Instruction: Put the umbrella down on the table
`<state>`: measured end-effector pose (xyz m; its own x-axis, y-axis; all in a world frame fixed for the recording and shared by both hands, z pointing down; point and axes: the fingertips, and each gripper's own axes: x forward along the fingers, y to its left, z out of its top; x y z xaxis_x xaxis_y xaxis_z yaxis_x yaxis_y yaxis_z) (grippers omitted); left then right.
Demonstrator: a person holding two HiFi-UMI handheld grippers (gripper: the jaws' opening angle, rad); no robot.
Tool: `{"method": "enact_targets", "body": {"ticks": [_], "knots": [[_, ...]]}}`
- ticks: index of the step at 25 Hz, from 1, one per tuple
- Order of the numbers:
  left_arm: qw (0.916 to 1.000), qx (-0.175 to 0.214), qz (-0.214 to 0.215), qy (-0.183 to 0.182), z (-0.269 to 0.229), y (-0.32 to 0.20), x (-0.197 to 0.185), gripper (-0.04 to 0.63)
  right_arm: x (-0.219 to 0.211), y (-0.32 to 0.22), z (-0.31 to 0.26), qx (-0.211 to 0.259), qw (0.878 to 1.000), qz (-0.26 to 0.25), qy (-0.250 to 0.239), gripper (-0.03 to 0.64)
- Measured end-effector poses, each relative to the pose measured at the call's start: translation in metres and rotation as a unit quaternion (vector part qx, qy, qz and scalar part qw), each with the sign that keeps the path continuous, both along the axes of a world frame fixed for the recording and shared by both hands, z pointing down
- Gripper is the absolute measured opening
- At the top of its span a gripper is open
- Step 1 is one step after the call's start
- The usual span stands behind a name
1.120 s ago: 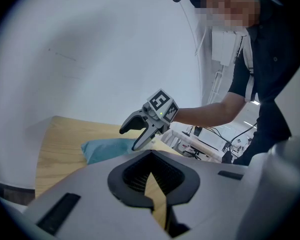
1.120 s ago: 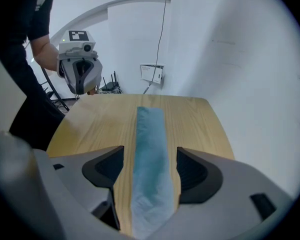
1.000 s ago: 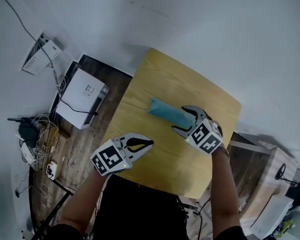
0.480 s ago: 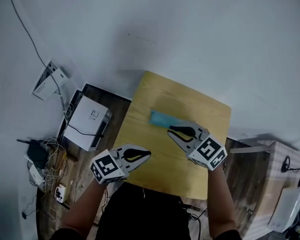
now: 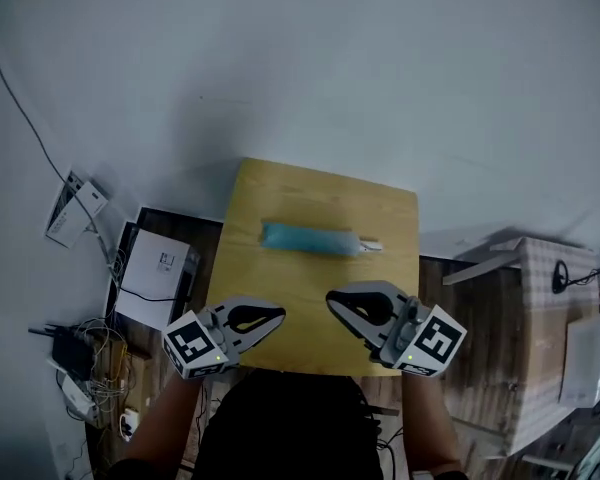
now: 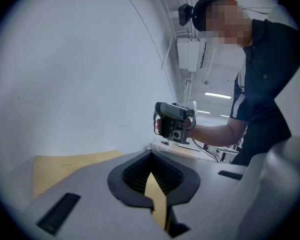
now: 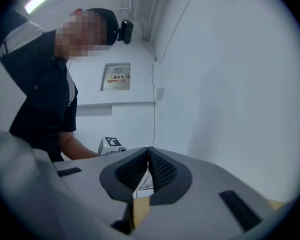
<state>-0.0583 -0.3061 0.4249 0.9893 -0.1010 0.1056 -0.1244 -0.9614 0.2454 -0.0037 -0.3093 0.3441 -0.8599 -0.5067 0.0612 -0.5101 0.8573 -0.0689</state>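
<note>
The folded teal umbrella (image 5: 310, 239) lies flat across the far half of the yellow wooden table (image 5: 280, 198), with its pale handle end pointing right. Neither gripper touches it. My left gripper (image 5: 277, 315) hovers over the table's near edge, shut and empty. My right gripper (image 5: 332, 300) hangs beside it, also shut with nothing between its jaws. The two point toward each other. In the left gripper view my left gripper (image 6: 151, 153) faces the right gripper (image 6: 174, 121) held in a hand. In the right gripper view my right gripper (image 7: 148, 149) has the left one's marker cube (image 7: 110, 145) beyond it.
A white box (image 5: 155, 278) and a tangle of cables (image 5: 75, 358) sit on the dark floor left of the table. A pale bench with loose items (image 5: 545, 348) stands at the right. A white wall (image 5: 380, 68) runs behind the table.
The right gripper let go of the umbrella, drew back toward the person and its jaws shut. The left gripper also rose and pulled back. The umbrella stays lying on the table.
</note>
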Motion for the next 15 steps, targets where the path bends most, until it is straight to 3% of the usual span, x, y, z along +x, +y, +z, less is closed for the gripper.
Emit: {"method": "enact_targets", "body": {"ticks": [4, 7, 10, 15], "knots": [[0.9996, 0.010, 0.028, 0.001, -0.003, 0.018, 0.021, 0.008, 0.032, 0.033, -0.004, 0.001, 0.999, 0.042, -0.033, 0.020], [0.9989, 0.019, 0.042, -0.001, -0.017, 0.036, 0.034, 0.008, 0.056, 0.062, 0.012, -0.016, 0.997, 0.070, -0.024, 0.020], [0.9986, 0.023, 0.046, -0.013, -0.028, 0.057, 0.042, 0.008, 0.086, 0.095, 0.027, -0.039, 0.994, 0.096, -0.045, 0.020], [0.9993, -0.005, 0.034, -0.011, -0.028, 0.097, 0.064, 0.008, 0.126, 0.141, 0.047, -0.073, 0.988, 0.111, -0.082, 0.020]]}}
